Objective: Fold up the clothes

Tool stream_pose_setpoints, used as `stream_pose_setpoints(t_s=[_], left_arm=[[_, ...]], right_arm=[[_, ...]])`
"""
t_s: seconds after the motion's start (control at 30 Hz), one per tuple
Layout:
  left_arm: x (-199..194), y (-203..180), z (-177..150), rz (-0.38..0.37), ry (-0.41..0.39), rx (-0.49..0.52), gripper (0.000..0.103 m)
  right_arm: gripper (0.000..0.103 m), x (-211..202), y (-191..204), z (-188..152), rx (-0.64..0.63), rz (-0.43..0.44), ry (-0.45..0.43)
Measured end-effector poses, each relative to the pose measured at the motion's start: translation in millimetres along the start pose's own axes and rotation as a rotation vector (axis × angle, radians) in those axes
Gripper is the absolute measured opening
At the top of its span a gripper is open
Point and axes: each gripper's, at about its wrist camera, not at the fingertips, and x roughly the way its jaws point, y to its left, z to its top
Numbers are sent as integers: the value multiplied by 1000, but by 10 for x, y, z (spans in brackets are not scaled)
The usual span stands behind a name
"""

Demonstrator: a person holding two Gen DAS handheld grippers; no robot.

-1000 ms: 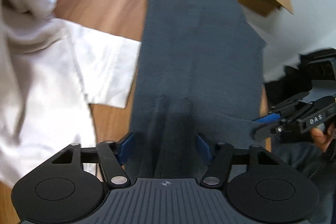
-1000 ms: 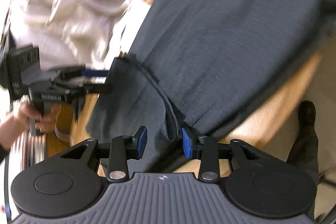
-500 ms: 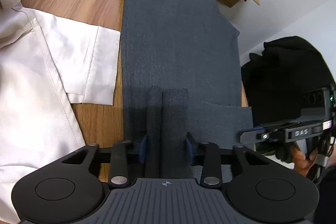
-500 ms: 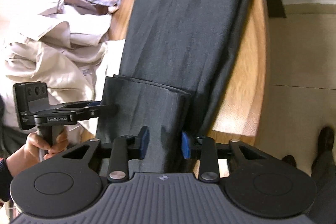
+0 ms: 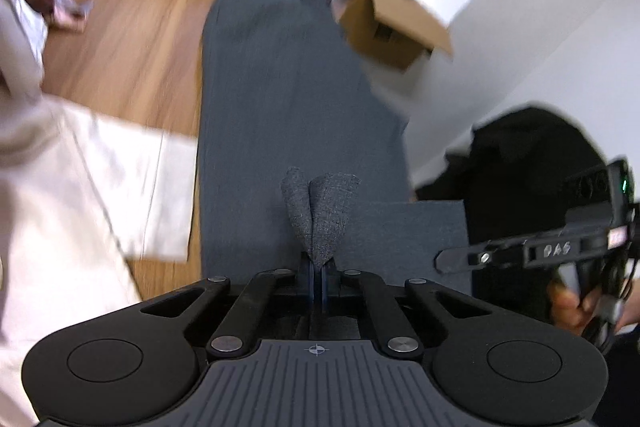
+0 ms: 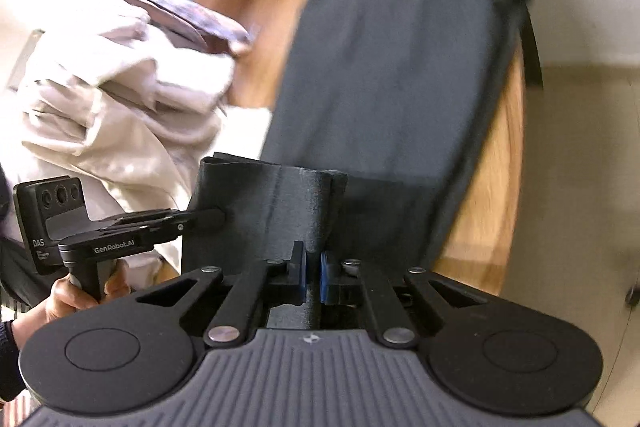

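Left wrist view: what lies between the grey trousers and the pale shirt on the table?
A strip of bare wooden table separates the grey trousers from the pale shirt, widest farther up; this shows in the left wrist view.

Both tongs, left (image 5: 317, 267) and right (image 6: 313, 267), have just closed onto the grey trousers' (image 5: 288, 99) hem, lifting it.

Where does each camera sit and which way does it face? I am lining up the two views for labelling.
Left wrist: rides on the left gripper, looking forward and down along the dark grey trousers on the wooden table; its own fingers pinch a fold, and the right gripper enters at the right.
Right wrist: rides on the right gripper, pinching the same hem, with the left gripper and the hand holding it at the left.
Shared: trousers, table, pale garments.
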Motion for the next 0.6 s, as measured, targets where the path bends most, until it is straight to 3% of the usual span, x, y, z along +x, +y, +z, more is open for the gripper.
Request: stream_pose_setpoints(t_s=[0.1,0.23,0.47,0.6], left_arm=[[-36,-59,296,-5,-75,11,5],[167,-80,698,3,-102,49,5],[714,189,1125,23,-60,15,5],[1031,381,1222,59,0,-7,6]], right_arm=[[7,-145,70,245,-41,-8,-82],[7,-211,1,662,-26,-22,-135],[7,74,-300,1233,-22,-79,-146],[7,375,-501,1423,-13,-101,-94]])
